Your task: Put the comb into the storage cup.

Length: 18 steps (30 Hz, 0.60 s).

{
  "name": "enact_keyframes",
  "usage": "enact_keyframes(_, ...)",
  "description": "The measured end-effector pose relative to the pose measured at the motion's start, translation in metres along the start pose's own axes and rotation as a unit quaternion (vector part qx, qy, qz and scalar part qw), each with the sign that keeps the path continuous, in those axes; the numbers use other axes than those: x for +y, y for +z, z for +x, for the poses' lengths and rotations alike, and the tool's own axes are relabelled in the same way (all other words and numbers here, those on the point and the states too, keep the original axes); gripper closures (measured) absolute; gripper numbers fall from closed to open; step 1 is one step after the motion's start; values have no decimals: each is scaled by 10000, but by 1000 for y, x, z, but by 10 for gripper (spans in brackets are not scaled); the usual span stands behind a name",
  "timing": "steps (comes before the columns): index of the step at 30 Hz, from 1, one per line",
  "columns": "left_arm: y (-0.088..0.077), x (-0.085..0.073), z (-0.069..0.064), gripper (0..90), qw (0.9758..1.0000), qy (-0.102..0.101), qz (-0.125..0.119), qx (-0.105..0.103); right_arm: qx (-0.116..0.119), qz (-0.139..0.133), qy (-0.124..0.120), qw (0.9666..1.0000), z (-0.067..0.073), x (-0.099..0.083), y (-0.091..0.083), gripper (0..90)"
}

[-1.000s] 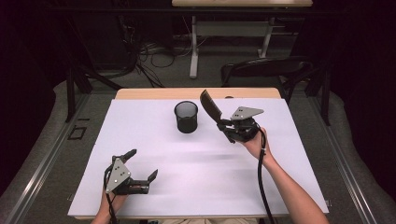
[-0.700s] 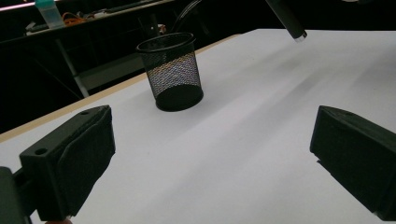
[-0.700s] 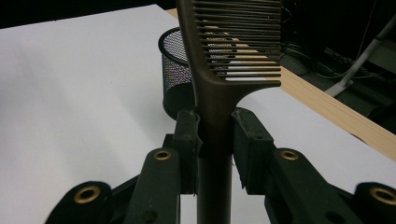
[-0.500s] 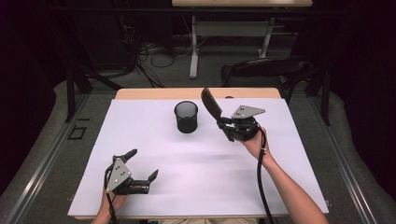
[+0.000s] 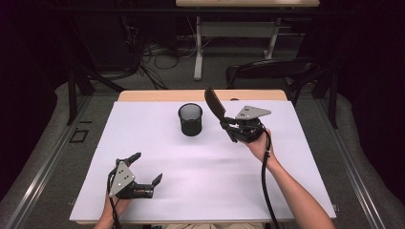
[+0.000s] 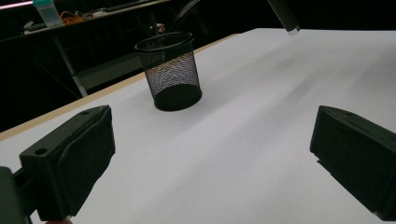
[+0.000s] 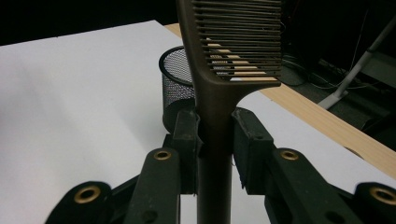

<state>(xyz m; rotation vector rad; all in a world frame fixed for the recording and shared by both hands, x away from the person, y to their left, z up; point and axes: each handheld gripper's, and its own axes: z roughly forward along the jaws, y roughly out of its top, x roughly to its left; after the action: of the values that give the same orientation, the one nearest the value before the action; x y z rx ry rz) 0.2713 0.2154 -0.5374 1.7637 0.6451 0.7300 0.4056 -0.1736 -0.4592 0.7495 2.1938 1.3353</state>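
A black mesh cup stands upright on the white table sheet, toward the back middle; it shows also as the mesh cup and the mesh cup. My right gripper is raised just right of the cup and shut on the handle of a dark brown comb, whose toothed end points up and toward the cup. In the right gripper view the comb is pinched between the two pads. My left gripper rests near the front left of the table, open, with nothing between its jaws.
A bare wooden strip of the table runs along the far edge of the sheet. Behind the table are a black chair, a white desk leg and cables on the floor. A cable trails from the right gripper along the forearm.
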Motion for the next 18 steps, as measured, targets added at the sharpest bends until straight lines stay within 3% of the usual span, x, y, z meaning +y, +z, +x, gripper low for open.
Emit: enact_keyframes(18, 1, 0, 0, 1, 10000, -30, -4, -17, -19, -139, 7, 9999, 0, 13, 1, 727)
